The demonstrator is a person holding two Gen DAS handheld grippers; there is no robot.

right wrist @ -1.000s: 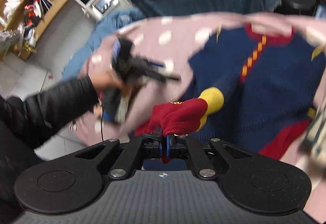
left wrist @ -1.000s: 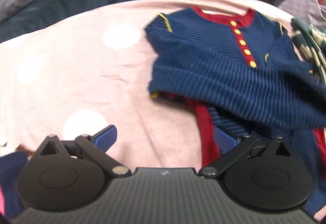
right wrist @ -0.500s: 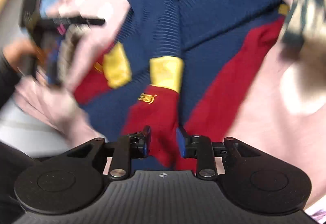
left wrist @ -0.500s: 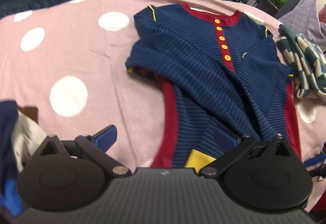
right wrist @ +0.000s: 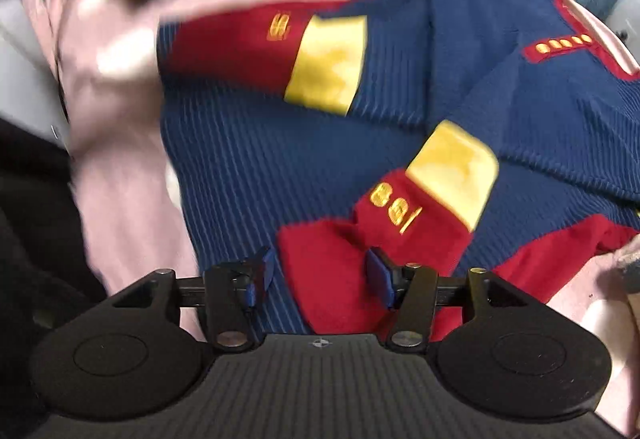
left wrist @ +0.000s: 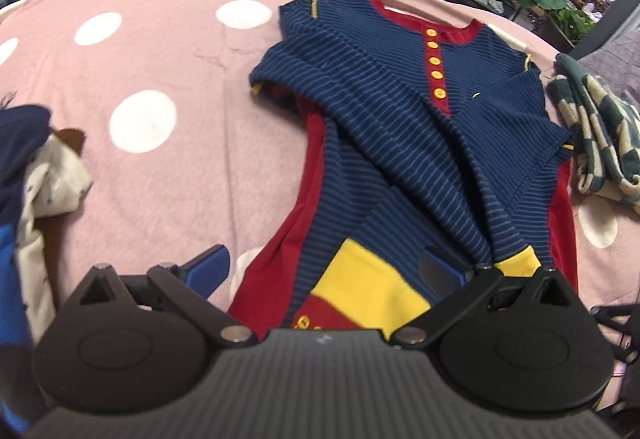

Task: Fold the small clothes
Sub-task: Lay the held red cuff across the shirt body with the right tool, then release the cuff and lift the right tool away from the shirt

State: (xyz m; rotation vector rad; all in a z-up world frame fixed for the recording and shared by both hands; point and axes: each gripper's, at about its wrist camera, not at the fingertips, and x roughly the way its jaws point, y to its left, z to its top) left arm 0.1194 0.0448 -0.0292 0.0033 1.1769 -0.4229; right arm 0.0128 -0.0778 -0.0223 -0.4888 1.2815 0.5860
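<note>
Left wrist view: the left gripper (left wrist: 324,271) hangs low over the near edge of a pink dotted cover (left wrist: 160,51), its jaws spread wide and gripping nothing. A navy sweater (left wrist: 400,127) with red side panels lies flat on the cover, collar toward the far edge, hem toward the gripper. Both sleeves are folded in across the chest and cross each other. One yellow cuff band (left wrist: 360,287) lies just ahead of the gripper, between the two fingers but untouched; the second sleeve's cuff (left wrist: 518,263) lies just beyond the right-hand finger (left wrist: 442,271). A green checked cloth (left wrist: 592,131) is bunched at the cover's right edge, just beside the sweater. A heap of white and dark clothes (left wrist: 36,175) sits at the left edge, well apart from the sweater.

Right wrist view, blurred: the right gripper (right wrist: 318,273) has its jaws partly open, with the red sleeve end (right wrist: 352,251) lying between the blue pads (right wrist: 378,277). The pads stand clear of the cloth on the left side; on the right I cannot tell whether pad and cloth touch. This sleeve rests on the sweater (right wrist: 248,163) body, the other sleeve beyond it toward the top of the view.
</note>
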